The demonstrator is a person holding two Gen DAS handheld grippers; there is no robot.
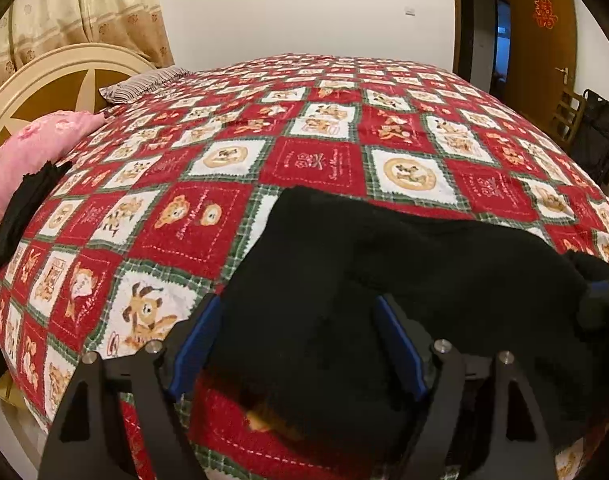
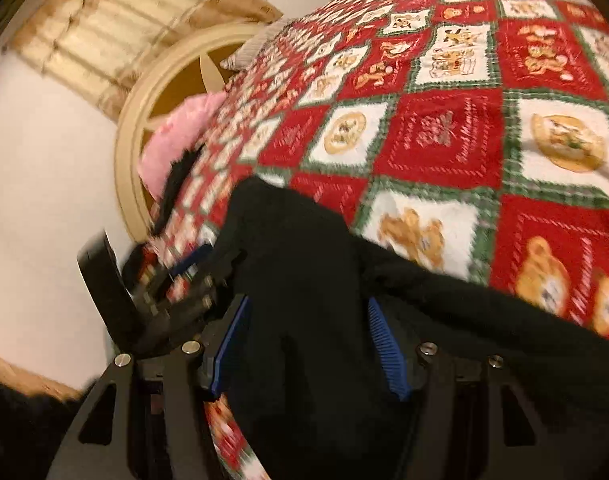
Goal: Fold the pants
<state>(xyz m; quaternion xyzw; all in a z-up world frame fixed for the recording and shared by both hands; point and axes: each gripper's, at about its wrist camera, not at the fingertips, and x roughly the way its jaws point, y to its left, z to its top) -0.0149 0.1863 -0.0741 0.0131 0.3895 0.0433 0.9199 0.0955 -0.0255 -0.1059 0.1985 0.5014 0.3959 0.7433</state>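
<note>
Black pants (image 1: 424, 264) lie bunched on the red patchwork bedspread (image 1: 316, 160) near its front edge. My left gripper (image 1: 296, 302) is open, its blue pads wide apart over the left end of the cloth, and the pants lie loosely between them. At the right edge of this view, the right gripper's blue-tipped finger (image 1: 600, 296) rests at the other end of the pants. In the blurred right wrist view, my right gripper (image 2: 308, 302) is open over the pants (image 2: 304, 248), with cloth between its pads. The left gripper (image 2: 176, 280) shows at that view's left.
A pink pillow (image 1: 36, 148) and a dark folded garment (image 1: 20, 208) sit at the left by the round headboard (image 1: 44, 80). A striped pillow (image 1: 144, 84) lies farther back. A wooden door (image 1: 540, 40) and a black bag (image 1: 596, 136) stand beyond the bed's right side.
</note>
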